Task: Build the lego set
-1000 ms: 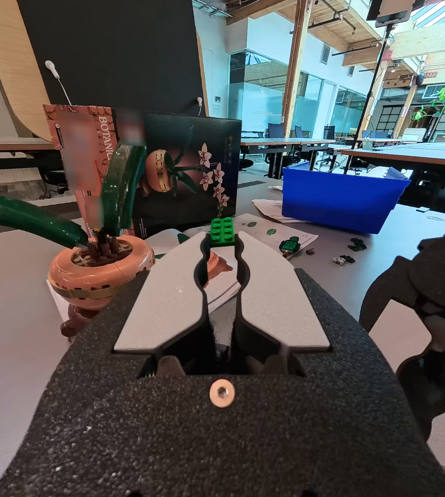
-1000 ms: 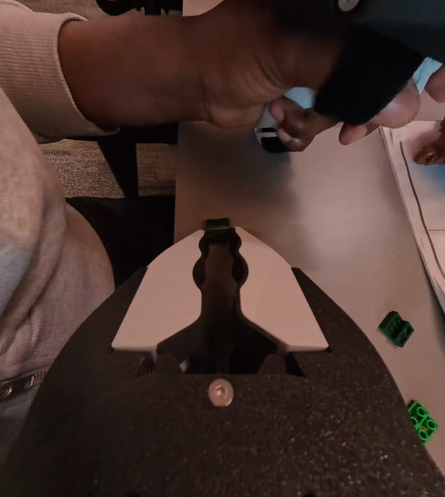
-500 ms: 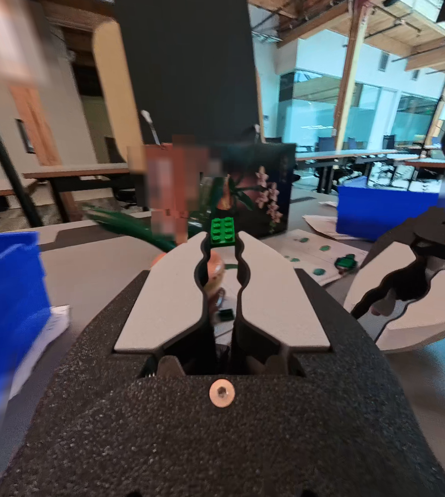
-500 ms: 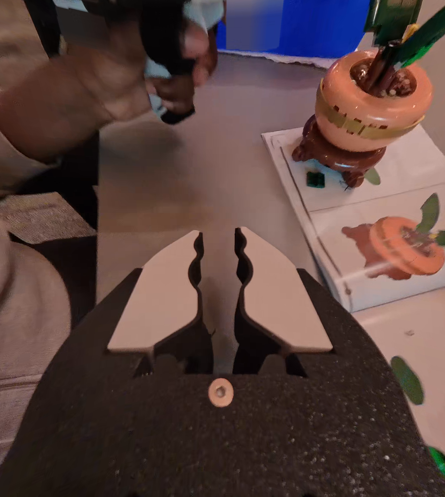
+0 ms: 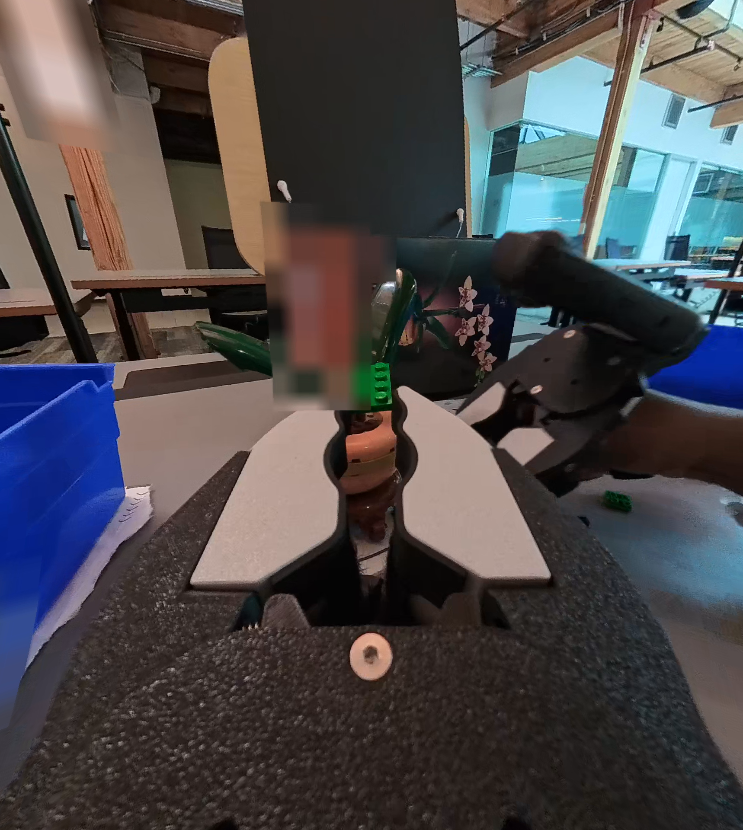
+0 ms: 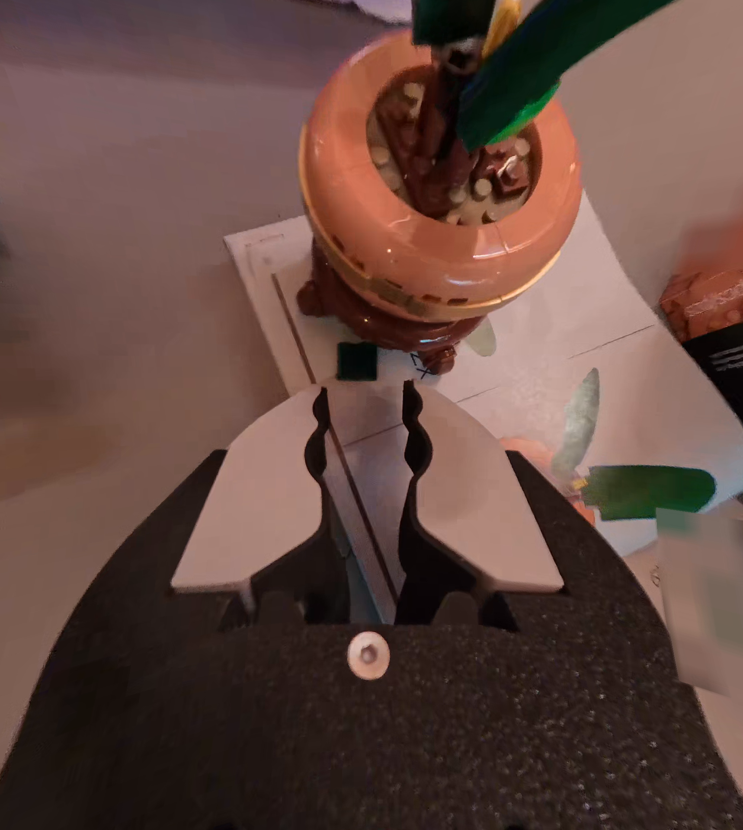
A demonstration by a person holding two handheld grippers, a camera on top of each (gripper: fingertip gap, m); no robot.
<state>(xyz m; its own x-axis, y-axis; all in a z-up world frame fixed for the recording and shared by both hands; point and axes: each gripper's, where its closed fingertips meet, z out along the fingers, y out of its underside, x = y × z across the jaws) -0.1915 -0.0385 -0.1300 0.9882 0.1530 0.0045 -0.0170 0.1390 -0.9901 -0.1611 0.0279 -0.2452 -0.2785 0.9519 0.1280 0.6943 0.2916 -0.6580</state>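
- Lego orchid pot (image 6: 441, 197), top-heavy with green leaves (image 6: 509, 85), on instruction booklet (image 6: 563, 359); best gripped at brown base.
- Left gripper (image 5: 369, 404) pinching bright green brick (image 5: 381, 386).
- Right gripper (image 6: 365, 388) parted, empty.

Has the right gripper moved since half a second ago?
Yes. The right gripper has closed in on the lego flower pot, which now looms larger above its open fingertips.

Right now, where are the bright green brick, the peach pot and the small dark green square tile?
bright green brick (image 5: 380, 386), left wrist view, its studded face.
peach pot (image 6: 444, 251), right wrist view, its rounded front wall.
dark green square tile (image 6: 356, 361), right wrist view, its top.
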